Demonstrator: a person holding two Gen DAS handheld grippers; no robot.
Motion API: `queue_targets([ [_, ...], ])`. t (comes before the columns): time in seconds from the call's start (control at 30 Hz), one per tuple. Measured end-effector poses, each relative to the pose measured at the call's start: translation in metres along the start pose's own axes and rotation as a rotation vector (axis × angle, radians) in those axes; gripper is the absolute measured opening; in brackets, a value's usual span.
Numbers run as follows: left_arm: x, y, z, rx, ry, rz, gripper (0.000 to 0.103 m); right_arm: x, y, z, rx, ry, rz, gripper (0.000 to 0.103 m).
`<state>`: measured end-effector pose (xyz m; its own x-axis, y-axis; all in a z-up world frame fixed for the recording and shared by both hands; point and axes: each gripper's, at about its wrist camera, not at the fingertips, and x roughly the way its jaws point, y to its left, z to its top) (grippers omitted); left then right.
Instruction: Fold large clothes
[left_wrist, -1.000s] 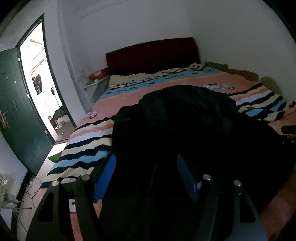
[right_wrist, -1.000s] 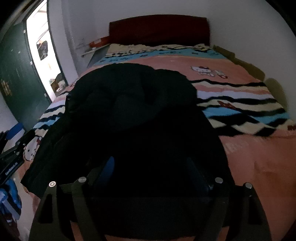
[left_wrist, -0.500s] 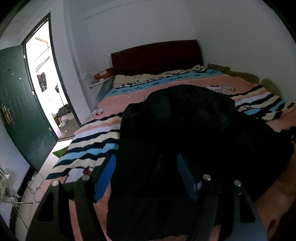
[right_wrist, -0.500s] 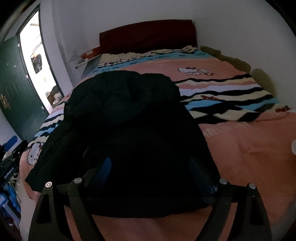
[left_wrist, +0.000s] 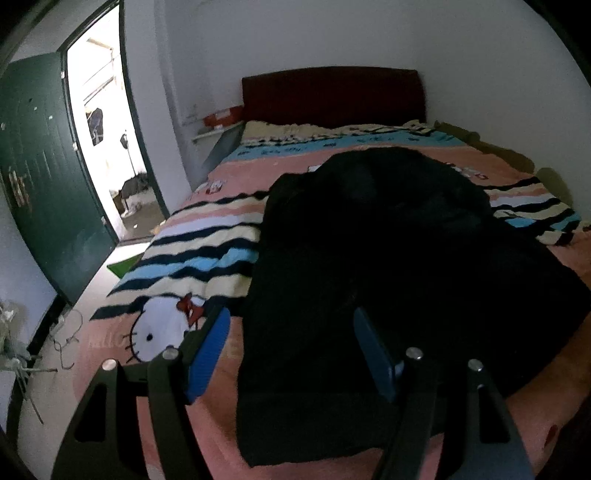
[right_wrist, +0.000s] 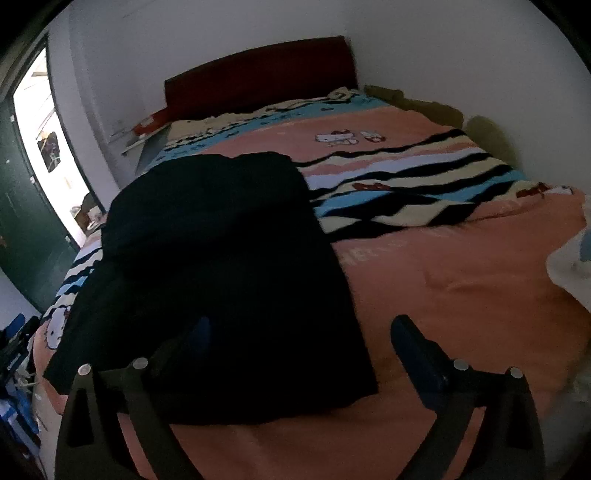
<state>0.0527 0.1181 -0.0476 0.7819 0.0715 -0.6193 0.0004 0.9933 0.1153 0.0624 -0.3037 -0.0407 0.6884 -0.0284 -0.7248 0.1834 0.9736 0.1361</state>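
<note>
since the earlier frames both viewpoints are being drawn back and apart along the near edge of the bed, so that more bare blanket is being shown on either side of the garment, and the jaws of the right gripper (right_wrist: 297, 341) have just been opening wider, with only the garment's near right corner lying under them and nothing pinched.

at the left, the left gripper (left_wrist: 291, 341) is being held released, its blue pads spread above the near left hem without pressing on it. the large black soft jacket-like garment (left_wrist: 369, 258) is being left lying loosely heaped down the middle of the pink, blue and black striped cartoon-cat blanket (left_wrist: 192, 251), its far end bunched toward the dark red headboard (left_wrist: 332, 92).

the cloth is being judged soft, limp and fairly bulky, light enough to lift yet likely to sag and slide on itself; hold is best being taken at the two near hem corners, one per gripper, pinching both layers.

pale lettering is being seen woven into the pink band of the blanket, too faint to be read, and no label is being shown on the garment.
</note>
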Motion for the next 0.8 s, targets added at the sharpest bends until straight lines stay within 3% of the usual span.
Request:
queue_targets([
  [0.47, 0.034, 0.058, -0.028, -0.17, 0.136, -0.061, 0.068, 0.029, -0.045, -0.005, 0.079, 0.075, -0.027, 0.102],
  [0.8, 0.071, 0.089, -0.052, -0.338, 0.253, -0.179, 0.068, 0.068, -0.047, -0.005, 0.076, 0.163, 0.009, 0.102],
])
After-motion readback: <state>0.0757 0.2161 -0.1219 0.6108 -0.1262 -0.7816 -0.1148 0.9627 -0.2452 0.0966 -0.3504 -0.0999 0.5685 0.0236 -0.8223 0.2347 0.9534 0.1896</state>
